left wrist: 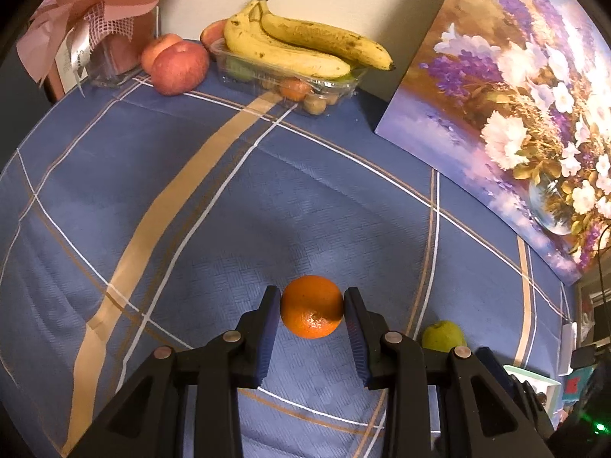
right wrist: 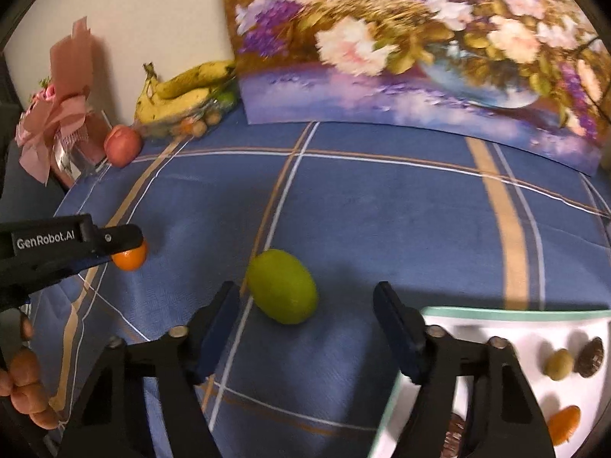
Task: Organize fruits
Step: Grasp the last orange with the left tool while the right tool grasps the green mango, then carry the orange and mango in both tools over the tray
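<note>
We pinch the orange (left wrist: 312,306) in our left gripper (left wrist: 312,315), right gripper (right wrist: 305,324) spread near the green fruit (right wrist: 282,286); next, probably carry it to the white tray (right wrist: 496,315).

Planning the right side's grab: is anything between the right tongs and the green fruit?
Nothing: in the right wrist view only bare blue tablecloth separates the open right tongs from the green fruit.
</note>
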Demonstrator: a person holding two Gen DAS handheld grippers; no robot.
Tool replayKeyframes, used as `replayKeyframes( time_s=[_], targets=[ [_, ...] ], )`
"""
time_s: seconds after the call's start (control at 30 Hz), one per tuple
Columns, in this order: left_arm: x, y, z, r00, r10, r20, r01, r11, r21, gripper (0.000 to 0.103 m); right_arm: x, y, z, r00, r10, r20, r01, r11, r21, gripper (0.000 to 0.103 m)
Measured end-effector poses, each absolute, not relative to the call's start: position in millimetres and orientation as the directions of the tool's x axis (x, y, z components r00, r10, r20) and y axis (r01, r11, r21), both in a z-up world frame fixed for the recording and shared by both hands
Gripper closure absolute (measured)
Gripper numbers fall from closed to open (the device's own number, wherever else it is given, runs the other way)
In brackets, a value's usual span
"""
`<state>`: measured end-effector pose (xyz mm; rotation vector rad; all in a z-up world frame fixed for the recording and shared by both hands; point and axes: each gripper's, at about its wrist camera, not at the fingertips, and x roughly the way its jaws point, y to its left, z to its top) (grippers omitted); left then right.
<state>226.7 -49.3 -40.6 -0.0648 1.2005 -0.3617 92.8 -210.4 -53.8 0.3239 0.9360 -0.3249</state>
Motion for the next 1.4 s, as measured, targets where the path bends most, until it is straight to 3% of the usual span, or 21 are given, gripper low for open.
replayKeyframes(
  time_s=[0.13,0.2,0.5,0.97,1.4],
  targets=[
    [227.7,-50.0,-46.1,0.304,-0.301,-0.904,0.241,0.942,-0.233,0.066,105.7,-201.6,-61.7,0.537,-0.127,-0.834,0.381,0.918,0.106,0.044],
    [227.9,-50.7,-48.1,0.301,-0.297,-0.906,0.241,0.943,-0.229,0.066,110.5,-199.1,-65.8,0.529,-0.128,-0.839,0.373,0.923,0.094,0.052],
    [226.9,-53.4,-54.7,0.293,-0.284,-0.913,0.245,0.945,-0.215,0.066,116.3,-200.6,-78.6,0.509,-0.131,-0.851,0.379,0.921,0.085,0.057],
    [215.7,-50.0,-27.5,0.31,-0.312,-0.898,0.249,0.938,-0.24,0.067,100.4,-204.1,-57.3,0.507,-0.12,-0.853,0.4,0.91,0.109,0.057],
    [149.8,-75.1,24.0,0.32,-0.353,-0.879,0.332,0.911,-0.245,0.066,41.7,-213.8,-5.7,0.53,-0.11,-0.841,0.482,0.855,0.192,0.057]
  ],
)
